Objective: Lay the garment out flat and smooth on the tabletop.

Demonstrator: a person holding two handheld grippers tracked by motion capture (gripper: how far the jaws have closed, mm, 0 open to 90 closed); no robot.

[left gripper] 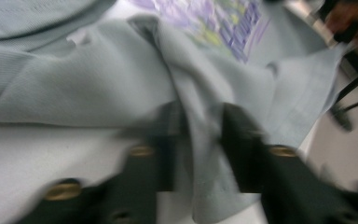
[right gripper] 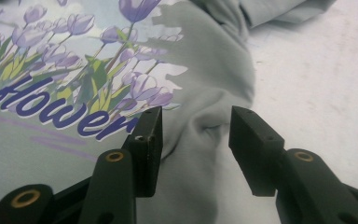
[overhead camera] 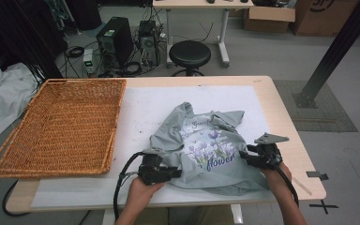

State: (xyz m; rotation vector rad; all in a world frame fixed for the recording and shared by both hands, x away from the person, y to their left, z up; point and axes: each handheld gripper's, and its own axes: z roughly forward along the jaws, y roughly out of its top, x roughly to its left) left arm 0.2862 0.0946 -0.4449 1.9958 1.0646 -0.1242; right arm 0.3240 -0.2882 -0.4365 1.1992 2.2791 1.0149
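Observation:
A grey t-shirt (overhead camera: 201, 136) with a purple flower print lies crumpled on the white mat (overhead camera: 145, 101) at the table's middle. My left gripper (overhead camera: 178, 172) is at the shirt's near left edge. In the left gripper view, which is blurred, a bunched fold of the grey fabric (left gripper: 74, 88) fills the narrow gap of that gripper (left gripper: 203, 126). My right gripper (overhead camera: 244, 157) sits at the shirt's right side. In its own view the right gripper (right gripper: 196, 126) stands open, jaws on either side of a raised wrinkle of the shirt (right gripper: 205, 60), beside the printed word.
A large empty wicker basket (overhead camera: 65, 122) takes up the table's left side. Bare white mat (right gripper: 317, 70) lies to the right of the shirt. Beyond the far edge are a black stool (overhead camera: 190, 54) and computer towers (overhead camera: 117, 40) on the floor.

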